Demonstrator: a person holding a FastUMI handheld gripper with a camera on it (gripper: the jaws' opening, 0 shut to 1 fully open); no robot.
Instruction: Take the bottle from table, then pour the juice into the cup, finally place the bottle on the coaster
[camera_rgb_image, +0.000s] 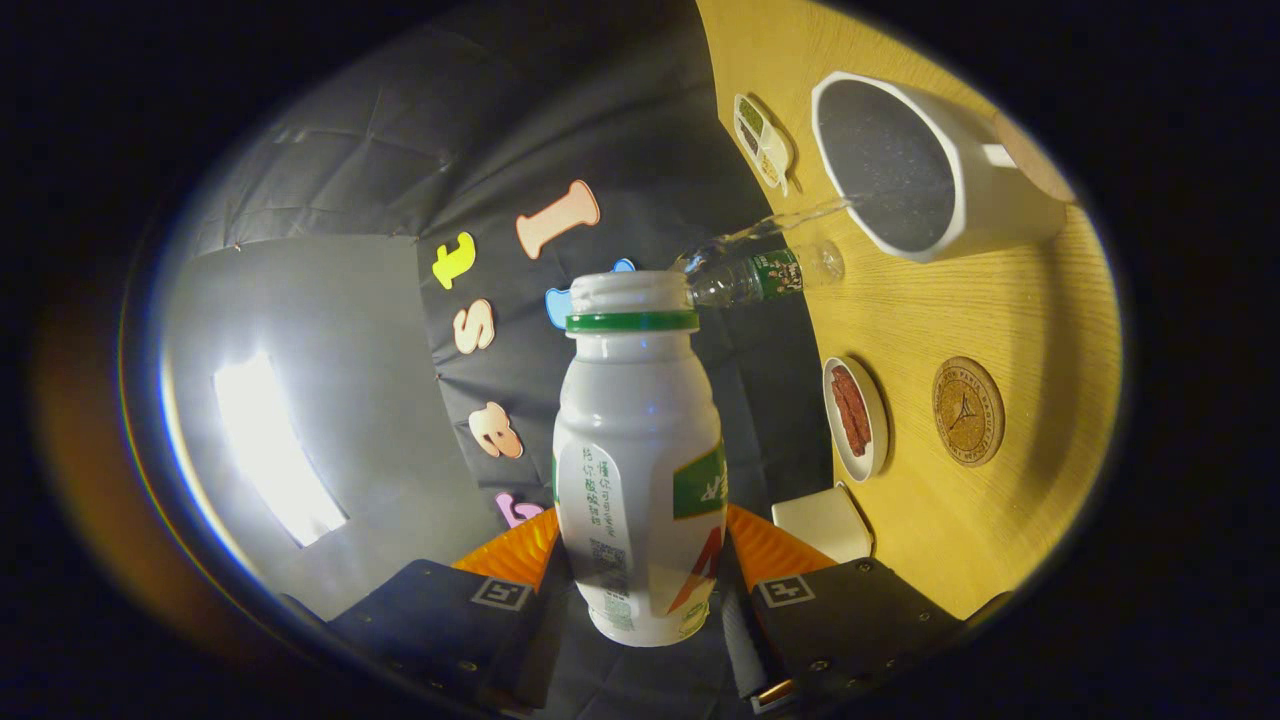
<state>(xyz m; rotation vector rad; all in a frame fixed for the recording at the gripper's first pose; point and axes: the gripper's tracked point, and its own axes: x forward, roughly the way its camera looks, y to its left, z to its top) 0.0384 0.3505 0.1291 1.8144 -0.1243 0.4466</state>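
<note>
Gripper (640, 570) clamped on tilted juice bottle (640, 450), stream entering cup (900, 165); placement on coaster (967, 411) outstanding.

Gripper (640, 560) with square-marker-tagged, screwed housings

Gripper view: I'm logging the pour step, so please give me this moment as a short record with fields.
held item: white bottle, cap off, clamped between the fingers
bottle pose: tipped over sideways, mouth toward the cup
pour: clear stream running from the mouth into the cup
cup: white, dark inside, on the wooden table
coaster: round, bare
nearby: clear bottle, small dish, divided dish
</note>
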